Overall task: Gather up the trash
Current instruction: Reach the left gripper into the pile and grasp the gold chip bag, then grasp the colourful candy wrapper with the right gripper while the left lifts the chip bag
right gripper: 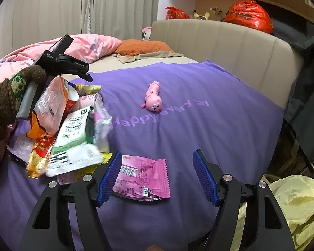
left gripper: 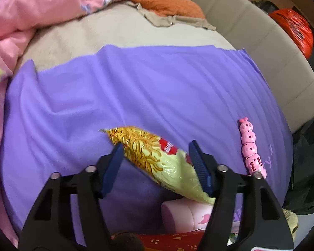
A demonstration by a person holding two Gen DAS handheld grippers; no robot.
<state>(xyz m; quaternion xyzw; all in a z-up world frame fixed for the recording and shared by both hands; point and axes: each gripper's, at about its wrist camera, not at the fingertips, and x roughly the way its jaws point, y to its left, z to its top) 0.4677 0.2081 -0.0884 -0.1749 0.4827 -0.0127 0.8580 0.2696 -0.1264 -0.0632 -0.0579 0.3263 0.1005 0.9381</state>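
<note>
In the left wrist view, a yellow noodle-print snack wrapper [left gripper: 157,163] lies slanted on the purple blanket [left gripper: 136,87], between the jaws of my left gripper [left gripper: 156,143]. The jaws stand apart; the right pad [left gripper: 198,167] overlaps the wrapper and purple cloth shows beside the left pad. In the right wrist view my right gripper [right gripper: 157,152] is open low over a flat pink wrapper [right gripper: 142,179], which lies by its left pad. A heap of wrappers [right gripper: 73,133] with a green-and-white packet and a paper cup lies at the left.
A pink caterpillar toy [right gripper: 153,96] lies mid-blanket. A yellow plastic bag [right gripper: 293,205] hangs off the bed's near right side. A pink quilt [right gripper: 83,46] and an orange pillow [right gripper: 142,47] lie near the beige headboard [right gripper: 230,48]. A knitted sleeve [right gripper: 8,96] is at the left.
</note>
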